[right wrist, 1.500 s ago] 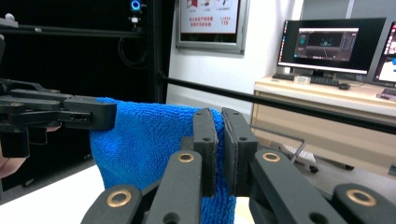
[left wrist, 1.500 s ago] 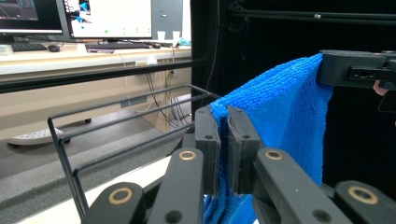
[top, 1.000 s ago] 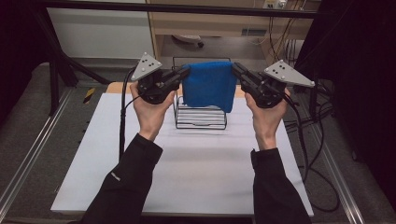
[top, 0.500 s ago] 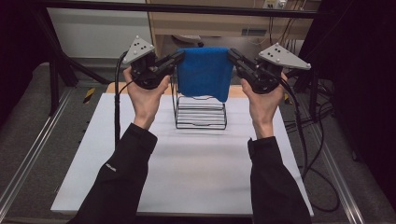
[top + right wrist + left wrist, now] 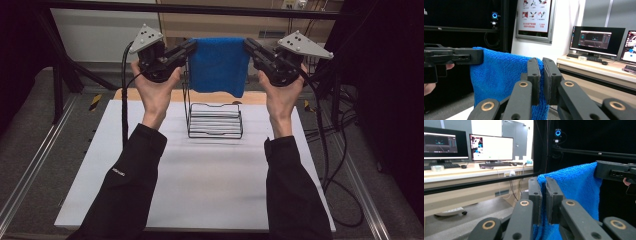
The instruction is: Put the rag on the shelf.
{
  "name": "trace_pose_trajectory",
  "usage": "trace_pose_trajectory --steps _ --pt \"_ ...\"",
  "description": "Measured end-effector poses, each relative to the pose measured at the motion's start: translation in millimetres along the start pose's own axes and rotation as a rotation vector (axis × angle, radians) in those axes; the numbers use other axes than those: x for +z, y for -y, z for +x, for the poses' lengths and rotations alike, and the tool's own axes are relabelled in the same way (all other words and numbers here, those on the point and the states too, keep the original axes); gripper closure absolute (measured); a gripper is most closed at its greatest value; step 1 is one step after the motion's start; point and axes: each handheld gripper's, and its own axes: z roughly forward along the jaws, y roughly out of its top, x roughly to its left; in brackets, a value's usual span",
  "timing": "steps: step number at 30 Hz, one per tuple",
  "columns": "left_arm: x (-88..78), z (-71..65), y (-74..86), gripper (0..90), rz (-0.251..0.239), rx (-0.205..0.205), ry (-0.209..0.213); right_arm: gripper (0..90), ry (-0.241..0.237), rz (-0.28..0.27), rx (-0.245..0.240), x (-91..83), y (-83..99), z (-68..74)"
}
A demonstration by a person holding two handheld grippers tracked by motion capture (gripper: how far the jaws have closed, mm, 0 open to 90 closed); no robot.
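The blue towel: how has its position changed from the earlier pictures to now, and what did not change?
Both hands lifted the blue towel upward, so it now hangs clear above the wire rack instead of at its top. The left gripper and the right gripper stay shut on its upper corners, with nothing let go. The rack kept its place on the white board.

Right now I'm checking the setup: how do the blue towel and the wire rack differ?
The towel is soft blue cloth; the rack is thin black wire. The towel hangs in the air, pinched at its top corners by the left gripper and the right gripper; the rack stands on the table. The towel hangs above the rack.
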Motion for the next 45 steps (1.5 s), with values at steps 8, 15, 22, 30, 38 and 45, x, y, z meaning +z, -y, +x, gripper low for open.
trace_pose_trajectory --steps 8,15,22,30,38,45 --pt "7.0 8.1 -1.3 84.2 -0.030 0.000 -0.003 85.2 0.001 -0.020 -0.003 9.1 -1.9 -4.5" --pt "13.0 13.8 -3.2 84.2 -0.055 0.002 -0.014 85.2 0.004 -0.022 -0.003 19.4 -4.4 -9.0" --pt "22.9 21.0 1.0 84.2 -0.058 -0.002 -0.019 85.1 0.026 0.000 -0.030 33.1 -4.6 -17.9" --pt "31.5 28.0 8.8 84.1 -0.058 -0.003 -0.030 85.0 0.041 0.015 -0.056 47.2 0.8 -25.3" --pt "35.6 34.2 18.4 84.1 -0.035 -0.001 -0.038 85.2 0.042 0.021 -0.056 57.1 12.1 -29.1" --pt "35.9 37.1 26.7 84.1 -0.005 0.007 -0.030 84.9 0.031 0.064 -0.049 57.3 22.0 -30.3"
